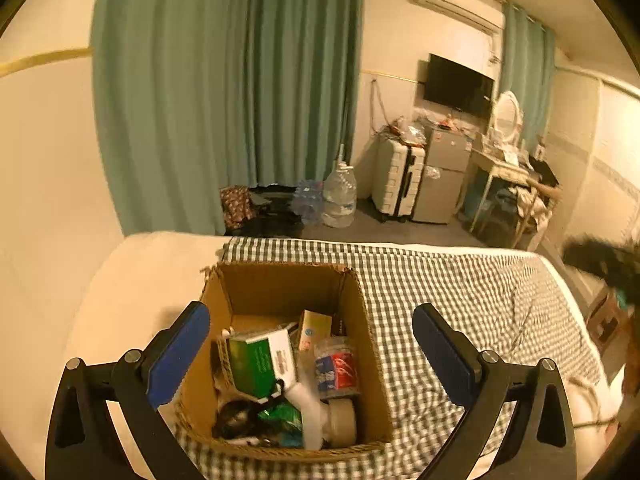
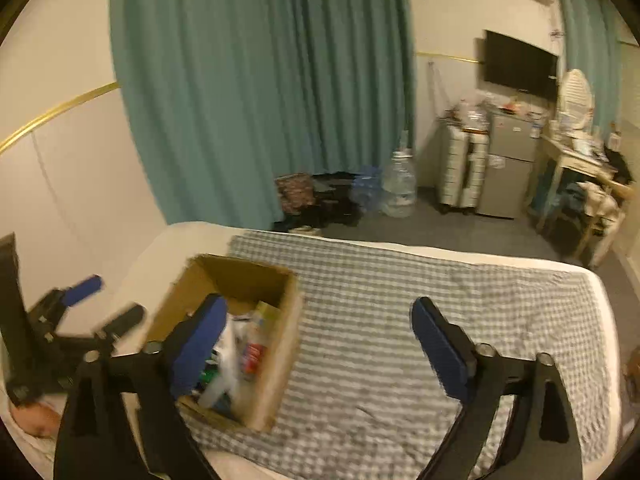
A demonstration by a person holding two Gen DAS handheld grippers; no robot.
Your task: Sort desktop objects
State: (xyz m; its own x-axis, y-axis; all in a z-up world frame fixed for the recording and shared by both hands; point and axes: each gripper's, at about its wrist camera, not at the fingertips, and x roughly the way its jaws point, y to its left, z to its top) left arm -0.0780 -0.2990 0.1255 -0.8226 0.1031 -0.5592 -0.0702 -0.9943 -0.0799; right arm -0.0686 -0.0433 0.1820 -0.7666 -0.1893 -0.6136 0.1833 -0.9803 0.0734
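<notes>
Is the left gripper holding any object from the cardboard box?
No. The left gripper has its jaws wide open above the cardboard box, and nothing sits between its blue pads.

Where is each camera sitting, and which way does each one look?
Left wrist: on the left gripper, looking forward and down into the cardboard box; its two open blue-padded fingers show.
Right wrist: on the right gripper, facing the checked cloth; its open fingers show, with the left gripper at the left edge.
Shared: the box, cloth and green curtain.
</notes>
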